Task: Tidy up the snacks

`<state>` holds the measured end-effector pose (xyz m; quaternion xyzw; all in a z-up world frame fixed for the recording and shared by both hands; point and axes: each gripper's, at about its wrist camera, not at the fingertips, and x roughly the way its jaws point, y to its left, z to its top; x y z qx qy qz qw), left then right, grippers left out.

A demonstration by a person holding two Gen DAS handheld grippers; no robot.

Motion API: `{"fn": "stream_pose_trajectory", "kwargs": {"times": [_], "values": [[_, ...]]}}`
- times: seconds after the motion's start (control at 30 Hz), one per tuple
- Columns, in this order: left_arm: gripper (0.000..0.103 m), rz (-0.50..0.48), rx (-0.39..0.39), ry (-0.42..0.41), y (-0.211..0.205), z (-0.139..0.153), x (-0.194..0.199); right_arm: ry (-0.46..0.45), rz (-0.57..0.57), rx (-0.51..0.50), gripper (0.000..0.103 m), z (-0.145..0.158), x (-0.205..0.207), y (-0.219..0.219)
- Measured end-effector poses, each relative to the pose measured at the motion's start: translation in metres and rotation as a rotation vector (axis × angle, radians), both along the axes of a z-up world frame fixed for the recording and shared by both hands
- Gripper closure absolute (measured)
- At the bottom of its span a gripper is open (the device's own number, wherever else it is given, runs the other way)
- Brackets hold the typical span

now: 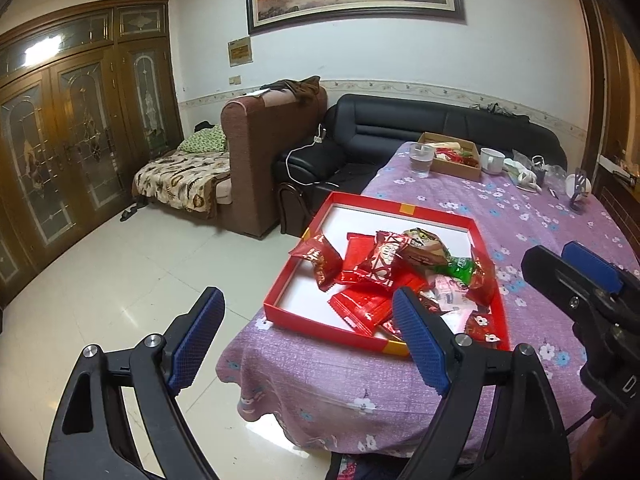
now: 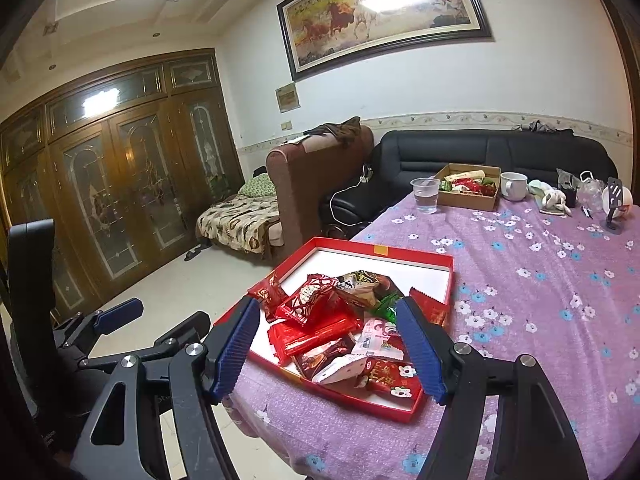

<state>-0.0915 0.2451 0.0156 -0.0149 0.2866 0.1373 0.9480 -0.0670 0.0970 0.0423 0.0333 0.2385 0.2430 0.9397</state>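
Note:
A red shallow box (image 1: 320, 322) (image 2: 432, 258) with a white floor sits at the near corner of the table. Several snack packets (image 1: 384, 268) (image 2: 320, 312), mostly red, with one green and one brown, are piled in it. My left gripper (image 1: 312, 340) is open and empty, held before the box's near left corner, over the table edge. My right gripper (image 2: 326, 350) is open and empty, its jaws standing either side of the pile, above the box. The right gripper also shows in the left wrist view (image 1: 576, 272); the left one shows in the right wrist view (image 2: 120, 316).
A purple flowered cloth (image 2: 540, 300) covers the table. At its far end stand a cardboard box of snacks (image 2: 470, 188), a plastic cup of water (image 2: 426, 196), a white mug (image 2: 514, 186) and small clutter (image 2: 576, 196). A black sofa (image 1: 400, 128) and brown armchair (image 1: 260, 160) stand behind.

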Motion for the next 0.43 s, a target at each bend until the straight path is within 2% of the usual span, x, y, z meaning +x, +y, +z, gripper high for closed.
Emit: {"fn": "stream_pose_trajectory", "kwargs": {"times": [0.27, 0.43], "values": [[0.016, -0.057, -0.037, 0.002, -0.007, -0.002, 0.006, 0.002, -0.009, 0.005, 0.031, -0.001, 0.003, -0.004], [0.016, -0.076, -0.023, -0.010, -0.015, -0.003, 0.013, 0.009, -0.026, 0.018, 0.031, -0.003, 0.008, -0.011]]}}
